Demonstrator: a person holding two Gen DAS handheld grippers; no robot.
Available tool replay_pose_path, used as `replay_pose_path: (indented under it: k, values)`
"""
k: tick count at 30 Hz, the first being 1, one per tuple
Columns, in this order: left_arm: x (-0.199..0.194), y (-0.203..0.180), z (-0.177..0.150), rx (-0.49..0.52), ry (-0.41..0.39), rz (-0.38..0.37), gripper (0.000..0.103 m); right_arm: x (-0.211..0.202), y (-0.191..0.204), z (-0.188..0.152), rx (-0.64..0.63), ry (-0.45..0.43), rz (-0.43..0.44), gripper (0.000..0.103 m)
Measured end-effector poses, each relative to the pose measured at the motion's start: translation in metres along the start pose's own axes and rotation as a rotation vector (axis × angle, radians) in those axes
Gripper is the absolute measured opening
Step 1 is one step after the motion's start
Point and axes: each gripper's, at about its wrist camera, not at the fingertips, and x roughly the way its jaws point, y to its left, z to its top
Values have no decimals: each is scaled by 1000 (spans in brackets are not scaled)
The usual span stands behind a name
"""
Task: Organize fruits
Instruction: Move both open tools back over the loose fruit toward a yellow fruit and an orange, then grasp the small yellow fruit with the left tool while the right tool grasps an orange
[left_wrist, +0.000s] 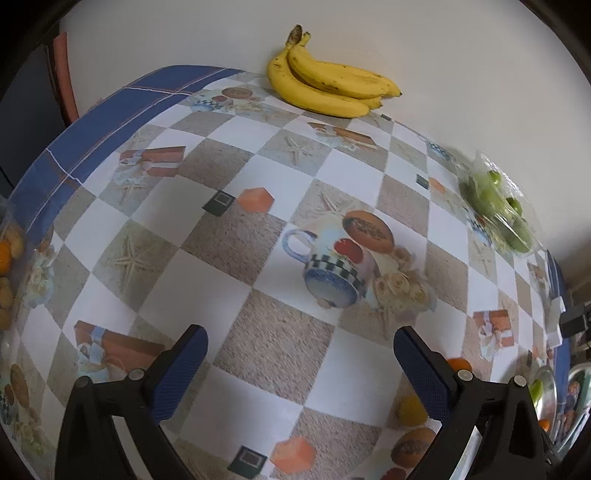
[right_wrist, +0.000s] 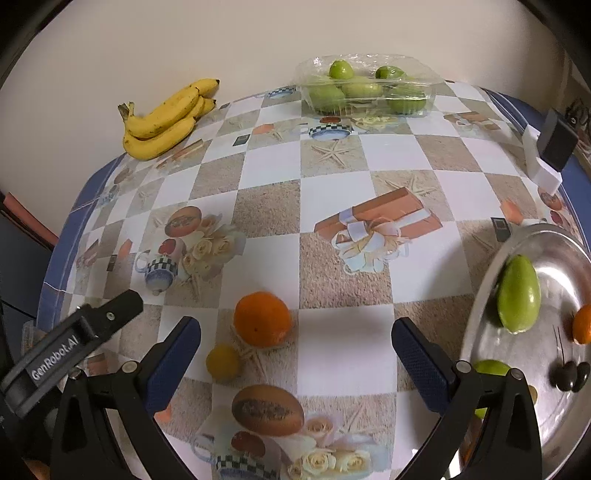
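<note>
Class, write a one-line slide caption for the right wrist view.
Open right tool over an orange and lemon, beside a metal tray.

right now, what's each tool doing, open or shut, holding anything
Left tool: open, holding nothing, above the tablecloth.
Right tool: open, holding nothing, with the orange lying loose ahead of it.

Tablecloth (right_wrist: 332, 177): white and beige checks, blue border, printed orange gift boxes, starfish, checkered mugs, cream roses. Bananas (right_wrist: 162, 118): yellow, brown-speckled. Clear container (right_wrist: 369, 88): green fruits inside. Orange (right_wrist: 263, 319): bright orange; small round fruit (right_wrist: 222, 362) beside it: yellow. Metal plate (right_wrist: 561, 266): silver, bearing a green fruit (right_wrist: 518, 294) and dark cherries (right_wrist: 570, 374). Right gripper (right_wrist: 295, 354) and left gripper (left_wrist: 301, 358): black frames, blue textured pads.
</note>
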Motion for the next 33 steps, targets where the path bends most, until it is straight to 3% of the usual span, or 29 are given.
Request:
replay_pose_path:
  k: [2,5,13,14,16,21,26,31,33]
  values:
    - [3,3,2,-10,3,-5,101,3,2,1,-1,2,0,101]
    - [5,5,5,-16,3,-5,99,9,6,3,-13,7,-3,89]
    - [9,5,6,-24,19,-24,93,21,13,5,-25,11,-12,87]
    - [9,5,6,-22,21,-27,93,22,13,5,-22,11,-12,85]
    - [9,3,6,-23,30,-32,93,23,14,5,-19,14,-11,70]
    - [10,1,4,-22,45,-38,92,23,15,4,-21,14,-11,62]
    - [11,-2,3,-19,56,-38,92,22,15,4,-22,13,0,60]
    - [9,-3,2,-14,60,-35,92,20,15,4,-13,16,30,39]
    - [8,-4,2,-12,60,-37,92,15,17,5,-19,8,20,38]
